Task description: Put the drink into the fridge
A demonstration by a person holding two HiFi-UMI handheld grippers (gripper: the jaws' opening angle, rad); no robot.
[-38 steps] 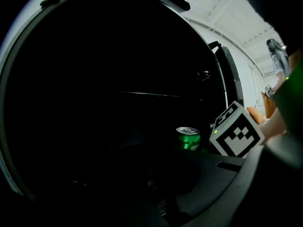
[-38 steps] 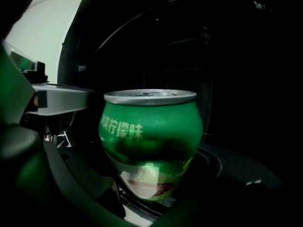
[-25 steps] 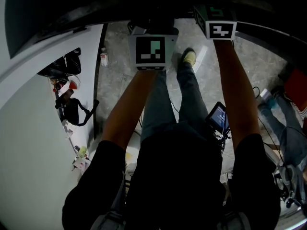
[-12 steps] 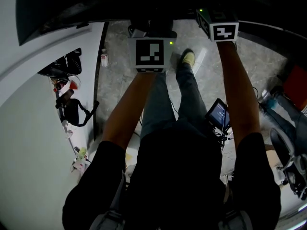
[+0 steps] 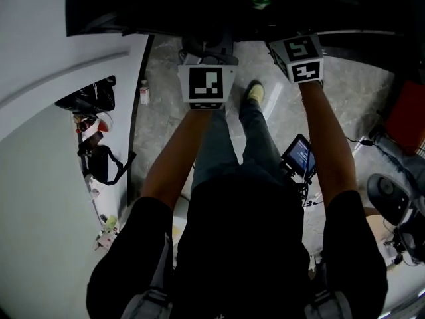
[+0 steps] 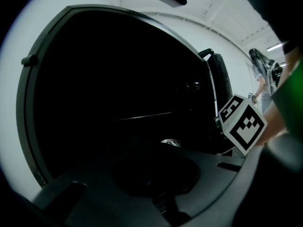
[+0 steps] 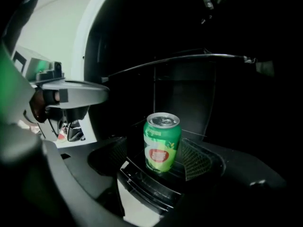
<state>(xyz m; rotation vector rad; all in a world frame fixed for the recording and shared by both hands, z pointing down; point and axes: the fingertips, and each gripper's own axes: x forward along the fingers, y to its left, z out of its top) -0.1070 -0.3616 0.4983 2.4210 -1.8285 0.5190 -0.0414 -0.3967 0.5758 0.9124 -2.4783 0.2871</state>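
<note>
Right gripper (image 7: 154,161): jaws narrowly apart, just wider than the can (image 7: 162,143) that stands upright between them. The right-hand mesh pad (image 7: 195,159) sits right at the can wall, and a thin dark gap shows on the can's other side. Whether the pad presses the can, cannot tell.

The can is a smooth green metal cylinder with a red oval label and a silver pull-tab top. It is inside the fridge (image 5: 199,5), below the fridge's thin wire shelf (image 7: 189,58). The pads are black with a gridded texture.

Left gripper (image 6: 156,174) is at the fridge mouth. Its view is too dark to read the jaw gap, with only matte black curved plastic showing. The can's silver top shows just past it, deeper in the fridge. The fridge interior is black and unlit, with a rounded pale rim.
</note>
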